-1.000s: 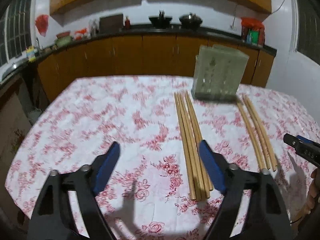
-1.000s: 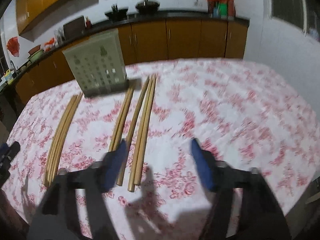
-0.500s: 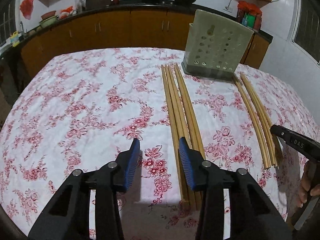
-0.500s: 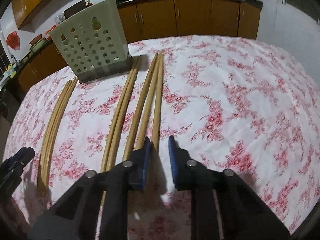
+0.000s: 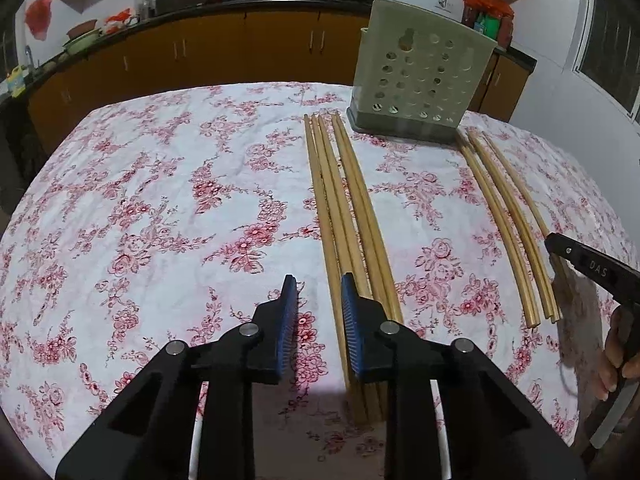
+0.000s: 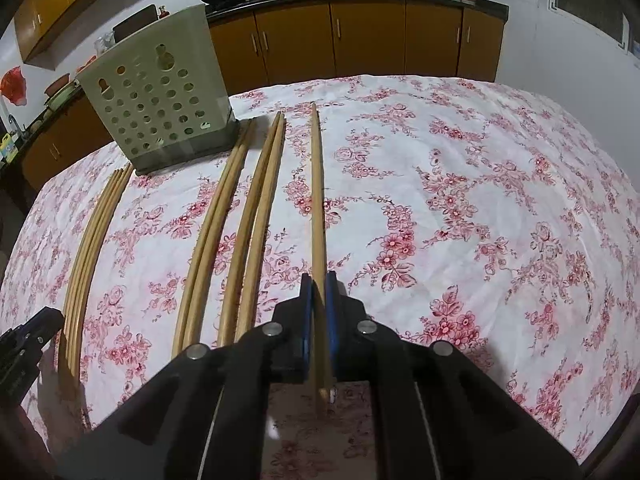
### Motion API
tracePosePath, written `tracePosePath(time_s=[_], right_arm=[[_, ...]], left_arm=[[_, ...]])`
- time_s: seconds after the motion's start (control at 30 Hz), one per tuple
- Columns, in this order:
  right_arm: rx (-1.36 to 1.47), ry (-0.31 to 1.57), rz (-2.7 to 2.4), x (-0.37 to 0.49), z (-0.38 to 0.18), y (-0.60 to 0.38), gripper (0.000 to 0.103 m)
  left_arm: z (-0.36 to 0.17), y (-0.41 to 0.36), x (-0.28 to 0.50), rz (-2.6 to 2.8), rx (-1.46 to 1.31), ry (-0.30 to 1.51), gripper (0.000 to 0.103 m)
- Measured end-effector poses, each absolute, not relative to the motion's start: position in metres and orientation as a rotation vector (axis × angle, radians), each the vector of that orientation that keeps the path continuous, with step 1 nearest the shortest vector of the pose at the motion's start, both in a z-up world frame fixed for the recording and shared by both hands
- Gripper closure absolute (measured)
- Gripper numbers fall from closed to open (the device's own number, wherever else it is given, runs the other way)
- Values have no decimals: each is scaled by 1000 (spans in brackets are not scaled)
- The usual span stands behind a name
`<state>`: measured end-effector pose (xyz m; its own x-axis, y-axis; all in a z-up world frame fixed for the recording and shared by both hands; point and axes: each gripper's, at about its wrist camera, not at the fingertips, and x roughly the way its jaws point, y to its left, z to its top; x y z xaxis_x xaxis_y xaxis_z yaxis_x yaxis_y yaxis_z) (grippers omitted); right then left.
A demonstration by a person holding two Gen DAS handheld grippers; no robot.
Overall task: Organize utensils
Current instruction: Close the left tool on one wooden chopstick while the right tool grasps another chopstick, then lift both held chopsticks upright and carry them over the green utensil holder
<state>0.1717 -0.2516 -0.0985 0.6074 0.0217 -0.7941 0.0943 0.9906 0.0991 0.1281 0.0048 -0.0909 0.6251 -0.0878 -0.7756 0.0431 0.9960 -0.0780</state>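
here the right gripper [image 6: 319,286] is clamped on a single wooden chopstick [image 6: 317,184], its blue pads [image 6: 305,292] pressed against either side, the stick running toward 12 o'clock over the floral tablecloth [image 6: 480,200]. at 10 o'clock lie two more pairs of chopsticks [image 6: 244,216], and beyond them at 11 o'clock stands the perforated green utensil holder [image 6: 160,108]. the left gripper [image 5: 318,300] hangs with its jaws apart, a narrow gap between them, holding nothing; one chopstick of the left bundle [image 5: 344,208] runs up through that gap, the rest pass under its right finger toward 12 o'clock. the holder [image 5: 420,76] sits at 1 o'clock there.
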Motion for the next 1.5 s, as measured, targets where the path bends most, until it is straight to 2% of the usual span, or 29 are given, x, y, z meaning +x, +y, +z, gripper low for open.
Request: tracePosePath(time_s=[0.13,0.37,0.67,1.23,1.37,1.5], right_arm=[[122,916,-46,170,-99,-250,94],[80,913,-34,173,-98,-245,93],[108,886,-84,188,-100,-270,95],[75,872,-80,179,-100,-268,95],[98,813,-72,172,-77,-276,95],[110,691,-80,163,-32,-289,95]], left_arm=[[-91,6,129,-78,-49,899,79],[-92,3,143,-62,-1,916,95],[-93,36,161,-6,-67,902,95],[-94,37,151,-16,-70,882,95],[-87,39,149,-30,-61,885,96],[-56,46,146,-29,-79,798,96]])
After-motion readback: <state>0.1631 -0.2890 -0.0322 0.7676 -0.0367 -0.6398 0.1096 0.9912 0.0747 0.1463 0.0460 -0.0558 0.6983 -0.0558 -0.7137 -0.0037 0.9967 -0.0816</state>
